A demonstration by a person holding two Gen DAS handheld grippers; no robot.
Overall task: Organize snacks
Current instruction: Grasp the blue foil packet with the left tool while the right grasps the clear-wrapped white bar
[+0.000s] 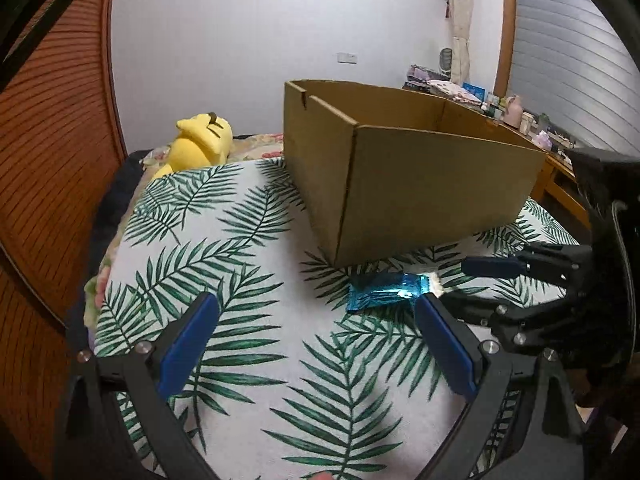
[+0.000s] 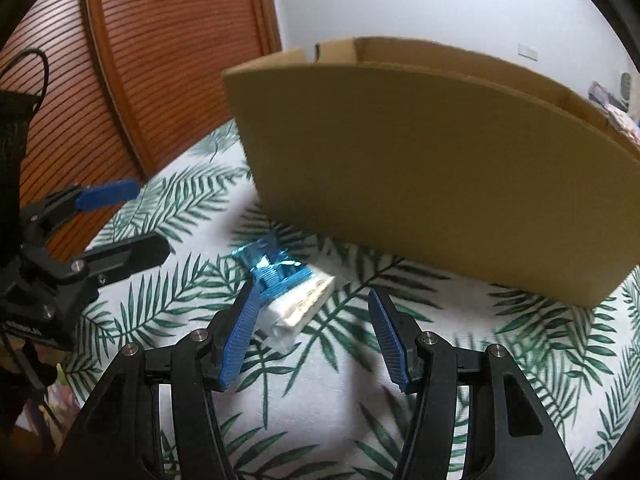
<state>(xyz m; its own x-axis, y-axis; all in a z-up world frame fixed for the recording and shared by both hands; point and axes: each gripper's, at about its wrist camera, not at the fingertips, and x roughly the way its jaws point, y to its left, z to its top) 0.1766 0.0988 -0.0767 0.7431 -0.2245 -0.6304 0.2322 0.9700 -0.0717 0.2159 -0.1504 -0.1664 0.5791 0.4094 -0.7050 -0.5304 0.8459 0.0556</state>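
My right gripper point(image 2: 310, 332) sits jaws apart, empty. The blue snack packet point(image 2: 280, 280) lies on the leaf-print cloth point(image 2: 320, 420), frame centre, just beside my left pad point(image 2: 240, 332); contact unclear through blur. The cardboard box point(image 2: 440, 168) wall is near behind it, upper right. My left gripper point(image 1: 316, 344) is wide, empty, with open cloth lower left. The box interior is hidden.

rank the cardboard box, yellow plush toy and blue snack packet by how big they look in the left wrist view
1. cardboard box, by far the largest
2. yellow plush toy
3. blue snack packet

The plush and packet look close in size; the plush lies farther back, so their order is unsure.
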